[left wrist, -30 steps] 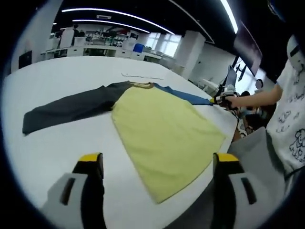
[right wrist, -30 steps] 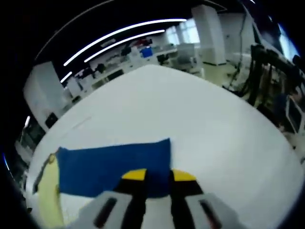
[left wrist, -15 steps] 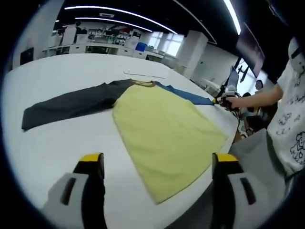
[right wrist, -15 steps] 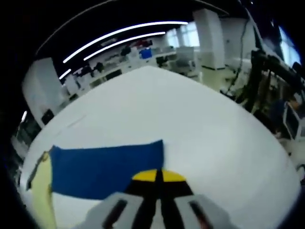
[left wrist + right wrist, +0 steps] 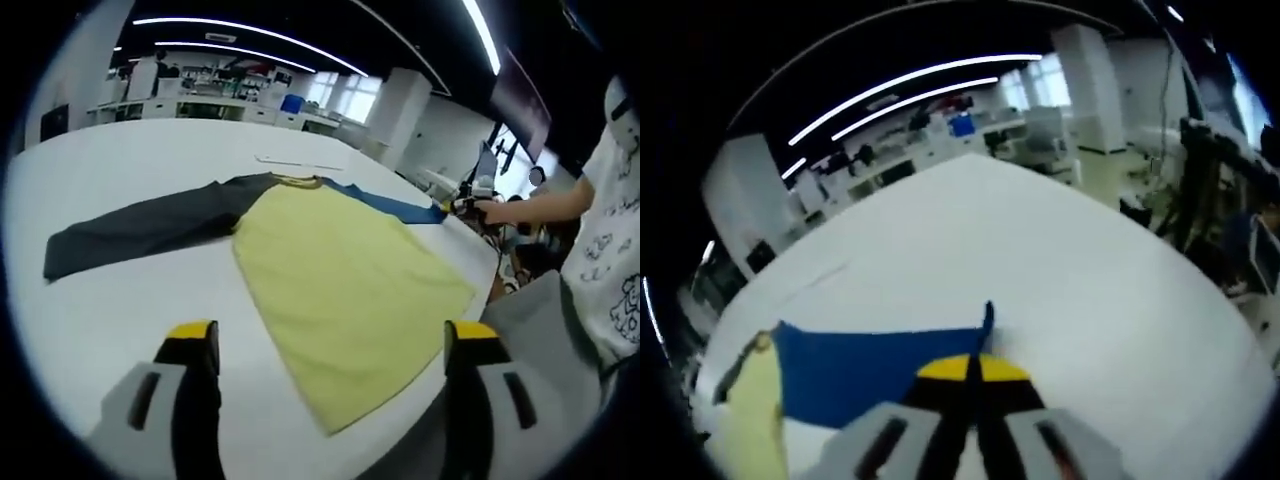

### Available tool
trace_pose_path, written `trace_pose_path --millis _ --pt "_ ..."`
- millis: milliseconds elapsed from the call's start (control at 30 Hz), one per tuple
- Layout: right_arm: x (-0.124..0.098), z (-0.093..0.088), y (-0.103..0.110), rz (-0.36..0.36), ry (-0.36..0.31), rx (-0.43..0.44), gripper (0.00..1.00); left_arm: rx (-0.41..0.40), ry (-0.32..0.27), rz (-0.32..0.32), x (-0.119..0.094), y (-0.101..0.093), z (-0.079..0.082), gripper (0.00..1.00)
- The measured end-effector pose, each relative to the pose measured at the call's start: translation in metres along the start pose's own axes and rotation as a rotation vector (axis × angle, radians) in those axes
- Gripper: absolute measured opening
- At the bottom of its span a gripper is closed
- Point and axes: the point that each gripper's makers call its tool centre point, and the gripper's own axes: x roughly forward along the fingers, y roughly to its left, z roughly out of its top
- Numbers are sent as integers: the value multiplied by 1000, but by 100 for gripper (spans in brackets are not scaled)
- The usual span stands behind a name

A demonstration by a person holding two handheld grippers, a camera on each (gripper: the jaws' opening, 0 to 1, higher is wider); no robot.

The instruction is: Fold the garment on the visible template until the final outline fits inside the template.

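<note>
A long-sleeved garment with a pale yellow body, one dark grey sleeve and one blue sleeve [image 5: 340,275] is spread flat on a large white table [image 5: 120,160]. In the left gripper view its body runs lengthwise from the collar at the far side down to the hem, which points toward the camera and lies just beyond the left gripper [image 5: 335,350]. The dark grey sleeve [image 5: 150,225] is stretched out to the left, so the sleeves form a second long axis crossing the body. The blue sleeve [image 5: 395,205] reaches to the right, where its cuff meets the right gripper [image 5: 462,207], seen small and held by a person's hand [image 5: 500,212]. A person in a white printed shirt [image 5: 610,260] stands at the right edge of the table.

The left gripper is held with its yellow-tipped jaws spread wide apart, above the table and gripping nothing.

In the right gripper view the blue sleeve [image 5: 875,365] is seen close up, lying along the table toward the yellow body at the lower left, with its cuff corner lifted into a small peak. The right gripper [image 5: 973,372] has its jaws pressed together at that cuff edge, pinching the blue sleeve. The far table surface and a distant office space with ceiling light strips [image 5: 910,85] are seen beyond.

A thin pale strip [image 5: 295,161] lies on the table beyond the collar in the left gripper view.
</note>
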Motion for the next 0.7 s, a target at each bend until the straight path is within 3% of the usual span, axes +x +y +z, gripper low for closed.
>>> trace_pose_path --millis 133,333,567,700 --pt "-4 6 50 104 -3 33 0 23 1 1 0 3 1 92" --pt "2 4 129 250 26 -6 0 53 17 -6 -1 4 -3 90" --pt "8 -15 217 397 85 -27 0 70 4 -17 -1 -3 -2 86" --pt "9 -23 261 474 95 5 0 73 1 -10 -1 -5 -1 89"
